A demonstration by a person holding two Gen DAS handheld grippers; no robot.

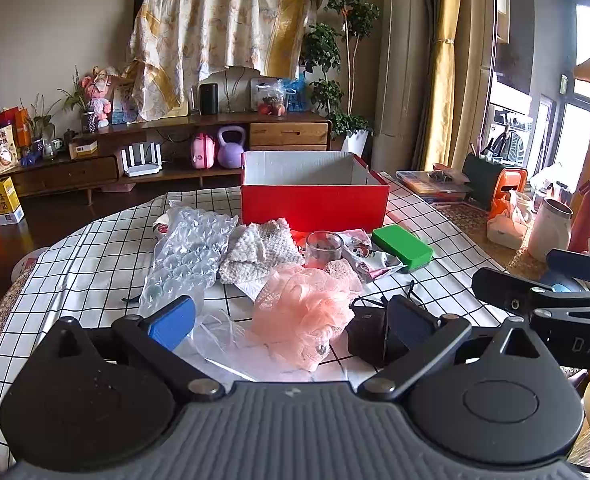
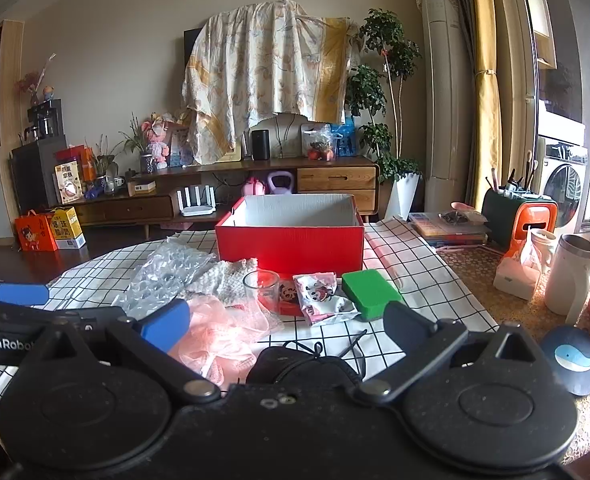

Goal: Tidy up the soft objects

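I am holding my left gripper (image 1: 291, 322) and my right gripper (image 2: 287, 326) spread wide, both grasping nothing, above a table covered by a black-and-white checked tablecloth (image 1: 79, 264). One pink mesh bath pouf (image 1: 303, 316) is lying below my left gripper, touching one black fabric pouch (image 1: 369, 330). Beyond it are lying one clear bubble-wrap sheet (image 1: 191, 256), one white knitted cloth (image 1: 259, 250), one clear drinking glass (image 2: 261, 290), one printed snack packet (image 2: 323, 298) and one green rectangular sponge (image 2: 369, 290). One open red cardboard box (image 2: 291, 246) is standing behind them.
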